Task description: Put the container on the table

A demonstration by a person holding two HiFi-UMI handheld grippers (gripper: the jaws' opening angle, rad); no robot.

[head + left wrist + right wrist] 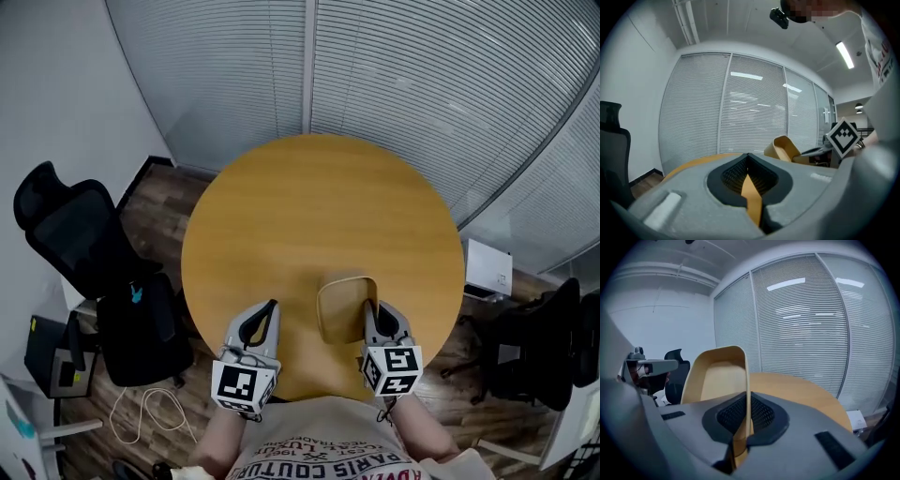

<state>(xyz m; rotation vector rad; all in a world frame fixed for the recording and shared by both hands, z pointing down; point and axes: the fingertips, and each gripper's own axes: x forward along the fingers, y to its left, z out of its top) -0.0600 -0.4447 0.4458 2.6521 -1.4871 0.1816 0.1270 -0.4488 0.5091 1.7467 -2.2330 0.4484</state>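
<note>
The right gripper (369, 309) pinches the side wall of a tan container (339, 309) over the round table's (319, 206) near edge. The left gripper (269, 307), also there, is closed and empty.

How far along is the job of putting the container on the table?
Done: the tan thin-walled open container is grasped, its wall pinched in the right gripper. In hand: it hangs tilted above the near part of the round wooden table, not resting on it. Left: lower it flat and release. The left gripper is shut and empty.
</note>
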